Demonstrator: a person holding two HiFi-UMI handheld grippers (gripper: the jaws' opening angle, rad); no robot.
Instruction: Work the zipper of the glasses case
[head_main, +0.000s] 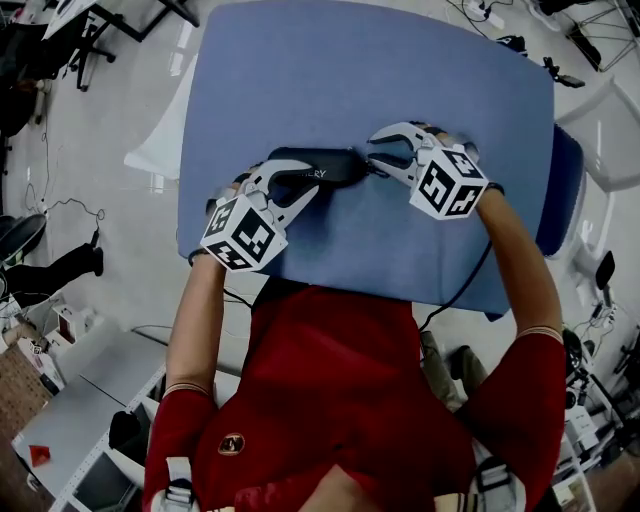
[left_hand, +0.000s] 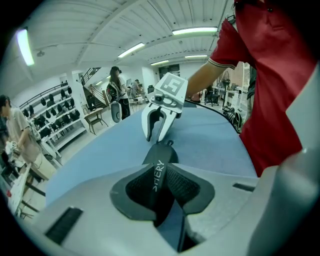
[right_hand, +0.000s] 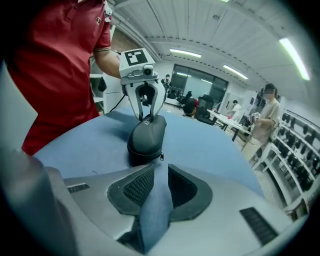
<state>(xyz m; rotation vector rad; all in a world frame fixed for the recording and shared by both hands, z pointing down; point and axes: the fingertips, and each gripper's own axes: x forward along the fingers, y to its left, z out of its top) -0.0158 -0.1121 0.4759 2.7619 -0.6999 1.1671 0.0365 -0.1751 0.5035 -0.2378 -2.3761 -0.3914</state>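
1. While the left gripper (head_main: 290, 185) pins it, the black oval fabric-covered glasses case (head_main: 315, 165) lies flat on the blue-topped bench (head_main: 400, 60). In the head view it sits a little toward 6 o'clock of the middle, its length running from 9 to 3 o'clock.
2. The left jaws are only narrowly apart and press on the case's 9 o'clock end, across the lettered lid.
3. The right gripper (head_main: 375, 160) has its jaws spread wide with only bare bench between them. Its tips are just beside the case's 3 o'clock end.
4. We judge the case to be light with a stiff shell. It should stand a firm squeeze, but it would skate on the smooth bench if left unanchored.
5. The place to take hold is the small metal zipper pull (right_hand: 160, 157) hanging at the seam on the 3 o'clock end. It looks thin, loose and slippery, so we would pinch it with the very tips and draw it along the seam.
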